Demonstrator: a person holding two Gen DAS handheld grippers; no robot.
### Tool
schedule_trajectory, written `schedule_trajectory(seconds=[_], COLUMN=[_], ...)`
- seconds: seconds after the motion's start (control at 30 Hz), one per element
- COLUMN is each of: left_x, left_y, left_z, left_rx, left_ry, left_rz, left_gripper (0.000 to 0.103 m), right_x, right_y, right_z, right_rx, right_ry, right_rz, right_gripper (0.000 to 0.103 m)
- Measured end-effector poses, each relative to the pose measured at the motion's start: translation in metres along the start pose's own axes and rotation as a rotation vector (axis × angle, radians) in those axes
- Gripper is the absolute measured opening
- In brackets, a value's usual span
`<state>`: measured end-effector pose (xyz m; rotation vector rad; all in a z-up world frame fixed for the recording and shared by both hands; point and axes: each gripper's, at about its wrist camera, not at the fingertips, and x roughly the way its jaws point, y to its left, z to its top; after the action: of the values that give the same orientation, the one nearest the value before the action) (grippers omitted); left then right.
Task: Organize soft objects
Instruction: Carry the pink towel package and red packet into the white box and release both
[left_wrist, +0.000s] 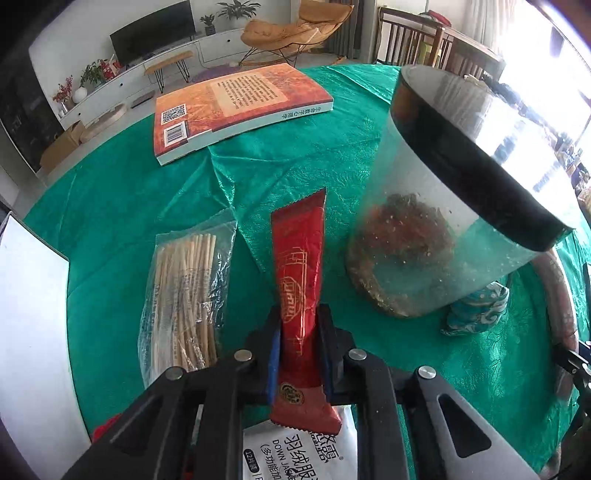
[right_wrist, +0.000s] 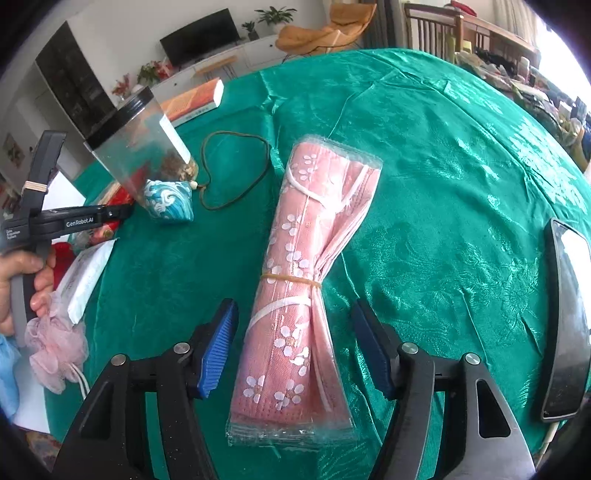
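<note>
above the green cloth, left gripper clamps red sachet; right gripper, fingers wide, should close squarely on mask pack.

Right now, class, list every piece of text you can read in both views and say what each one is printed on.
"GenRobot.AI": on the left gripper, seen from the right wrist.
"羽绒服" and "DOWN JA...", cut off: on the white sachet.
"12片装": same sachet, small and uncertain.
Book: spine characters, back-cover paragraph, QR code and barcode digits too small to read.
Red packet: gold emblem, not legible.
Small label under "GenRobot.AI": too blurred.
</note>
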<state>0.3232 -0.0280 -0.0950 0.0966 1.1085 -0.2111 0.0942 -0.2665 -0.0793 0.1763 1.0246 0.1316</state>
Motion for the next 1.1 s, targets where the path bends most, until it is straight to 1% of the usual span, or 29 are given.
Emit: schedule_trajectory(seconds=[0.03,0.07,0.13,0.2,0.3,0.37,0.43,0.53,0.6,0.63,0.7,0.77,0.83,0.9,0.93,0.97,1.0,1.03,1.07,1.1], left_x=[-0.008,-0.016,-0.039,-0.068,-0.119,-0.157,-0.192,-0.235,-0.259,-0.269,-0.284,-0.291,-0.293,-0.291,-0.285,-0.280,-0.275,-0.274,-0.273,-0.269], left_y=[0.004,0.009,0.020,0.033,0.056,0.075,0.097,0.140,0.170,0.186,0.215,0.240,0.257,0.266,0.271,0.276,0.279,0.280,0.279,0.275], left_z=[0.000,0.000,0.001,0.000,-0.010,-0.025,-0.047,-0.095,-0.131,-0.150,-0.189,-0.225,-0.260,-0.291,-0.299,-0.308,-0.317,-0.324,-0.328,-0.329], left_rx=[-0.025,-0.048,-0.094,-0.131,-0.168,-0.171,-0.181,-0.235,-0.273,-0.291,-0.338,-0.400,-0.443,-0.483,-0.501,-0.526,-0.558,-0.587,-0.607,-0.611], left_ry=[-0.018,-0.036,-0.081,-0.132,-0.209,-0.255,-0.292,-0.310,-0.310,-0.308,-0.293,-0.267,-0.239,-0.214,-0.193,-0.178,-0.185,-0.211,-0.234,-0.238], left_rz=[-0.021,-0.037,-0.077,-0.111,-0.152,-0.149,-0.126,-0.069,-0.003,0.046,0.131,0.180,0.242,0.314,0.344,0.360,0.363,0.366,0.375,0.378], left_gripper=[0.017,0.017,0.017,0.017,0.017,0.017,0.017,0.017,0.017,0.017,0.017,0.017,0.017,0.022,0.035,0.066,0.080,0.092,0.093,0.093], right_x=[0.000,-0.001,-0.009,-0.022,-0.050,-0.071,-0.087,-0.102,-0.108,-0.111,-0.116,-0.120,-0.119,-0.110,-0.104,-0.096,-0.087,-0.078,-0.070,-0.065], right_y=[-0.002,-0.005,-0.010,-0.006,0.017,0.046,0.082,0.147,0.196,0.219,0.270,0.316,0.357,0.391,0.406,0.419,0.430,0.437,0.438,0.434], right_z=[0.004,0.008,0.019,0.035,0.062,0.073,0.077,0.073,0.064,0.059,0.046,0.033,0.020,0.005,-0.003,-0.011,-0.019,-0.025,-0.030,-0.033], right_rx=[0.010,0.039,0.084,0.083,0.045,-0.004,-0.061,-0.154,-0.216,-0.245,-0.303,-0.347,-0.378,-0.399,-0.408,-0.416,-0.426,-0.438,-0.439,-0.439], right_ry=[0.008,0.008,-0.026,-0.073,-0.140,-0.174,-0.193,-0.190,-0.174,-0.165,-0.138,-0.100,-0.049,0.009,0.037,0.066,0.097,0.134,0.154,0.143], right_rz=[0.007,0.025,0.059,0.072,0.094,0.130,0.183,0.290,0.375,0.418,0.517,0.610,0.694,0.754,0.774,0.795,0.807,0.809,0.800,0.781], right_gripper=[0.028,0.028,0.028,0.028,0.028,0.028,0.028,0.028,0.028,0.028,0.028,0.028,0.028,0.029,0.033,0.041,0.049,0.071,0.073,0.073])
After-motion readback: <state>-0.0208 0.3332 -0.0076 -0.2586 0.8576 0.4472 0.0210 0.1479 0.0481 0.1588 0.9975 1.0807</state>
